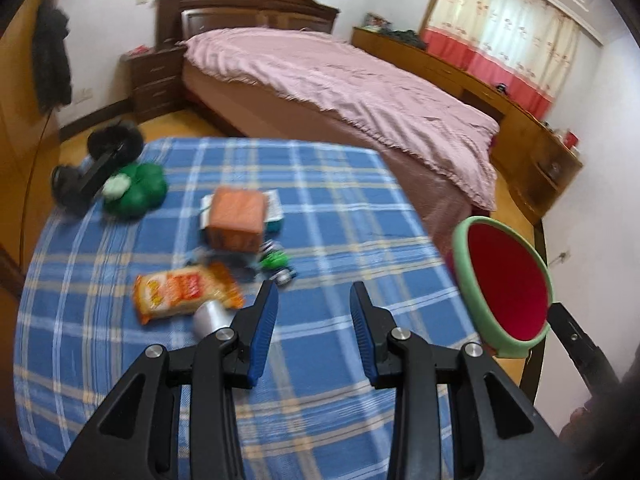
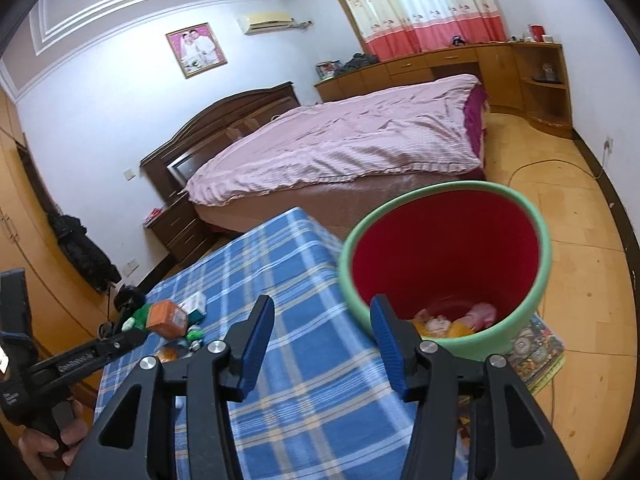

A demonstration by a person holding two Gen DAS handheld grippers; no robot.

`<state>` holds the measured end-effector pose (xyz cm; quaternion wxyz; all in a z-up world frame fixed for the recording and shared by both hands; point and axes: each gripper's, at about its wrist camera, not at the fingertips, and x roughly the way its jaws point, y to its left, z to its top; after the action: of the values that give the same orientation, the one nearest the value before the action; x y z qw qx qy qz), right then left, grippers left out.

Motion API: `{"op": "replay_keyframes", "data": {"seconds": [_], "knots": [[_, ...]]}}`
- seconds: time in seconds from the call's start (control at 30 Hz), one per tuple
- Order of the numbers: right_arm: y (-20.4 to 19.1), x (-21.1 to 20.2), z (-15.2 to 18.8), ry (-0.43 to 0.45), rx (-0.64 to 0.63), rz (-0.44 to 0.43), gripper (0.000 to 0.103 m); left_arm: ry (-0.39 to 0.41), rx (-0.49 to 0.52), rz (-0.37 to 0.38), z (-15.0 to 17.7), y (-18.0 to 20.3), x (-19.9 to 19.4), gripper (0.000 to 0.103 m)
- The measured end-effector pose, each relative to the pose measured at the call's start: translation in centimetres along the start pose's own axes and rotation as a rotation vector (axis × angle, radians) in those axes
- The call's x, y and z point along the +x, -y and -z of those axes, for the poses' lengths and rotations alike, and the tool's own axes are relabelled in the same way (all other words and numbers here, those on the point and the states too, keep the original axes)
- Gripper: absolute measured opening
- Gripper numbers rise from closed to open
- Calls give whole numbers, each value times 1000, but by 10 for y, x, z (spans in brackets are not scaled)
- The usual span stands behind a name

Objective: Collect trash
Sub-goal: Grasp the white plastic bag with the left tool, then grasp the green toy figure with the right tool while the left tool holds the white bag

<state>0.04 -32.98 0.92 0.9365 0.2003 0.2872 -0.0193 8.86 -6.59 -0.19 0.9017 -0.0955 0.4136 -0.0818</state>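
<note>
Left wrist camera looks from above the near edge of the blue plaid-covered table toward the pink-quilted bed. Right wrist camera sits close over the table's right edge, facing the same bed; both share the green-rimmed red bin.

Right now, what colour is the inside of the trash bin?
Red inside, with a light green rim; the trash bin shows best in the right wrist view.
</note>
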Motion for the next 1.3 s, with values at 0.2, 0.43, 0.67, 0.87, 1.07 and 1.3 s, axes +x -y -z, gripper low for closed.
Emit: {"op": "replay_keyframes", "data": {"seconds": [0.2, 0.43, 0.67, 0.87, 1.07, 1.3], "knots": [[-21, 4, 14, -37, -43, -18, 56, -52, -63, -52, 17, -28, 14, 37], [-32, 10, 24, -69, -62, -23, 56, -134, -123, -107, 36, -54, 40, 37], [-49, 20, 28, -94, -102, -19, 56, -151, -155, -63, 42, -65, 55, 40], [-57, 27, 32, -112, -121, -9, 56, -120, -132, -46, 42, -65, 58, 39], [-67, 33, 35, -131, -136, -13, 56, -102, -140, 10, 48, -72, 51, 32], [-88, 43, 37, -147, -171, -40, 56, -13, -137, 20, 36, -87, 15, 31]]}}
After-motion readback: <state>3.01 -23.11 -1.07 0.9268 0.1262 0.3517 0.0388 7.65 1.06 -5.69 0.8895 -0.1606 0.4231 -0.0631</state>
